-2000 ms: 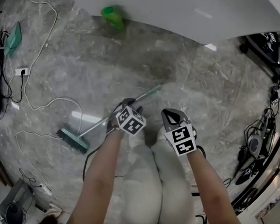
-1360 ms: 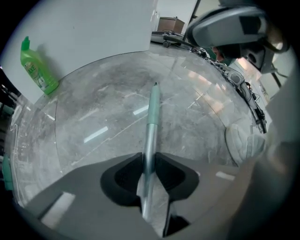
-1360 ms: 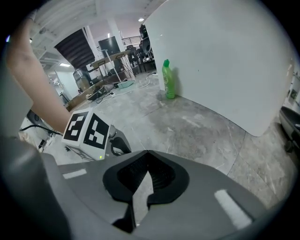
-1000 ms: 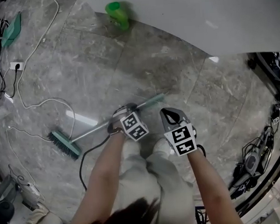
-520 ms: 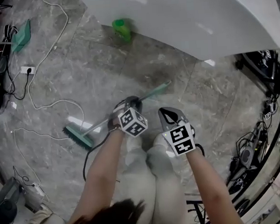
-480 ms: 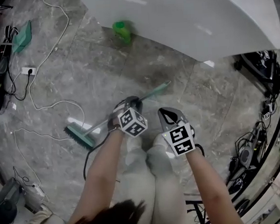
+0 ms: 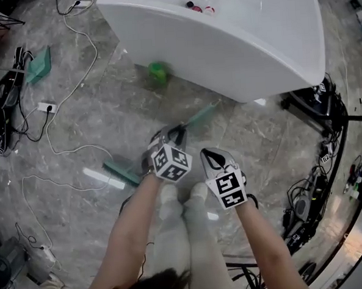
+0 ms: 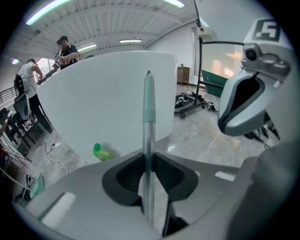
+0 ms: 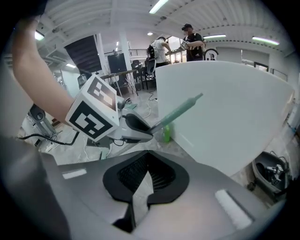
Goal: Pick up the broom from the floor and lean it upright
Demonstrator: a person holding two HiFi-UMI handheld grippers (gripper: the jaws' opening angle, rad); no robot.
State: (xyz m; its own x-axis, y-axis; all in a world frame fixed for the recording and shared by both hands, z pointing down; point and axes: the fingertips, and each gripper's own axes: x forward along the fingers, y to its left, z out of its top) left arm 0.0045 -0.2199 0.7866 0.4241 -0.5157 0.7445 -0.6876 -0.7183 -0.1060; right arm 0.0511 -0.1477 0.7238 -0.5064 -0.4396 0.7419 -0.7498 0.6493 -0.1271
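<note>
The broom has a metal pole with a green grip at its top end and a teal brush head at the low end. My left gripper is shut on the pole below the grip, and the pole runs straight up between its pads. The broom slants, with the grip end raised toward the white table. My right gripper hangs just right of the left one, shut and empty. From the right gripper view I see the left gripper and the green grip ahead.
A green bottle stands on the floor against the white table. White cables trail over the grey marble floor at the left, next to a teal dustpan. Black equipment and cords crowd the right edge. People stand far behind the table.
Both grippers have risen, the left one carrying the broom. The grip end has swung up toward the table and the brush head has come in closer to my legs.
</note>
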